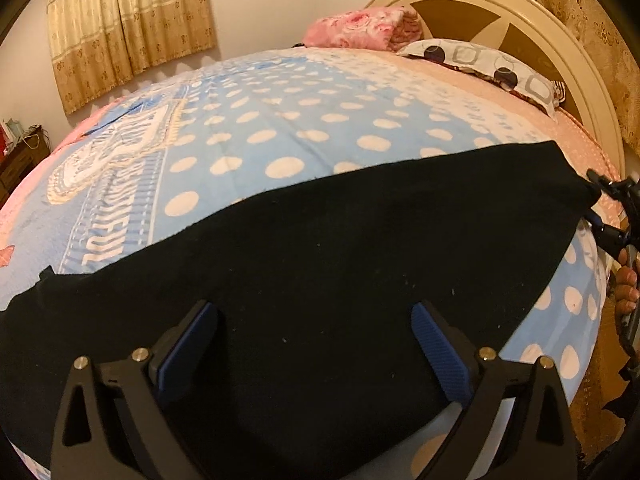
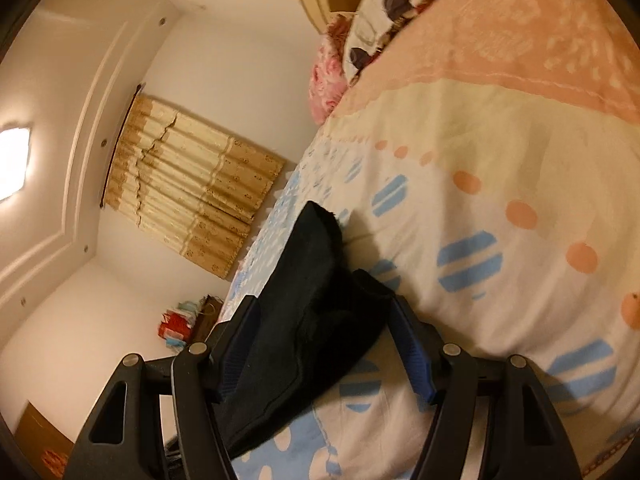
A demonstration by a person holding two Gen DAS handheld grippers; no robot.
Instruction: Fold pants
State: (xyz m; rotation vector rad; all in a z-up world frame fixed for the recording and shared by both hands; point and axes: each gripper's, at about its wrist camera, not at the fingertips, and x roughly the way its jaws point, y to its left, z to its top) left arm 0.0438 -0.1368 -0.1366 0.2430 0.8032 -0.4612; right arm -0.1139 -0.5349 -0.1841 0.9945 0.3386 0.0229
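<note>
Because the black pants (image 1: 320,248) are soft, light and limp, they should be taken near a corner or hem. They are spread flat on the polka-dot blanket (image 1: 280,128). The left gripper (image 1: 316,344) is held wide open above the cloth, nothing grasped. The right gripper (image 2: 324,344) is half open around a bunched end; contact with the pads is probably not yet made.

Left gripper (image 1: 314,334): two matte black plastic fingers, each with a triangular cut-out and two round silver screw heads near the knuckle; inner faces carry ribbed blue pads (image 1: 438,354). Right gripper (image 2: 324,344): same build, black fingers, silver screws, ribbed blue pads (image 2: 410,354). Beside the left gripper's far right side, bare fingers of the person's hand (image 1: 626,286) on a black frame.
</note>
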